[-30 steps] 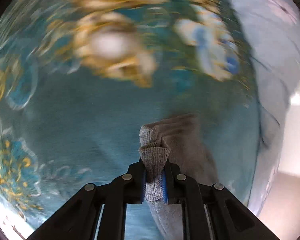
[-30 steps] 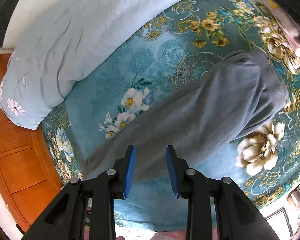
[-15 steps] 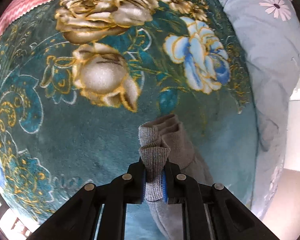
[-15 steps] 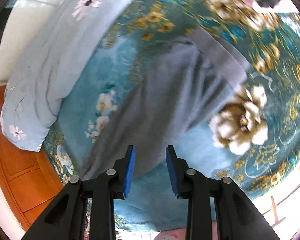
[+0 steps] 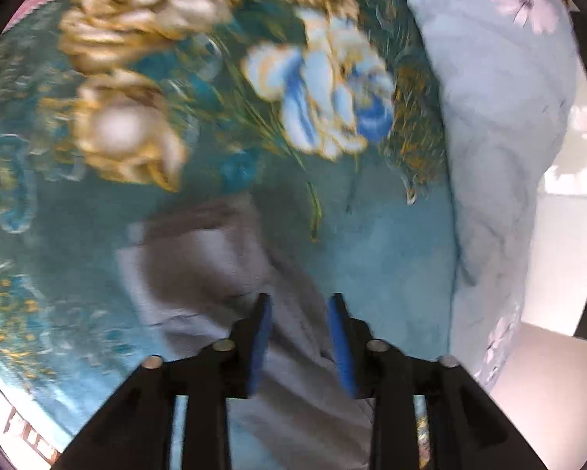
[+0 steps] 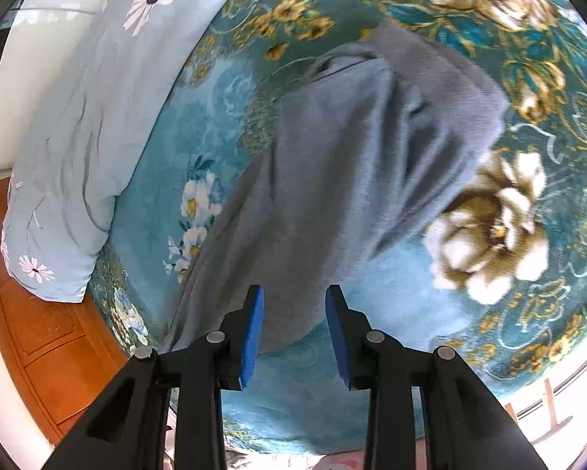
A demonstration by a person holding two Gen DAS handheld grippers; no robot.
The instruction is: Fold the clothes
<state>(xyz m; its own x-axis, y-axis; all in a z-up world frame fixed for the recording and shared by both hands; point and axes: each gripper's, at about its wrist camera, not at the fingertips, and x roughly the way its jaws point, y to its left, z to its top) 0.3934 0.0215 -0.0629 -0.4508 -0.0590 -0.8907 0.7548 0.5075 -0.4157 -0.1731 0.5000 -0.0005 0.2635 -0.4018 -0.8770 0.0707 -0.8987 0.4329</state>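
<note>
- Garment: a grey knit garment point(image 6: 356, 180) lies on a teal floral blanket point(image 6: 410, 313). In the right wrist view it runs from just in front of the fingers up toward the top of the frame, with a folded-over layer and several long creases along its length.
- Left gripper point(image 5: 299, 337): jaws spread apart, with nothing between the blue pads point(image 5: 260, 340). Grey fabric point(image 5: 230, 274) lies beneath and ahead of the fingers. The view is motion-blurred, so contact between fingers and cloth cannot be determined.
- Right gripper point(image 6: 295, 329): jaws spread apart, holding nothing. The near edge of the garment shows in the gap between the fingers. Whether the pads touch the cloth cannot be determined.
- Blanket pattern: gold and white blossoms point(image 6: 489, 227) lie just beside the garment's right edge, and small blue-white flowers point(image 6: 199, 199) lie near its left edge.
- Pillow: a pale blue pillow with daisy print point(image 6: 82, 125) lies on the blanket, to the left of the garment in the right wrist view and along the right side point(image 5: 501, 137) in the left wrist view.
- Furniture: an orange-brown wooden panel point(image 6: 46, 337) sits at the lower left of the right wrist view, beside the blanket's edge.
</note>
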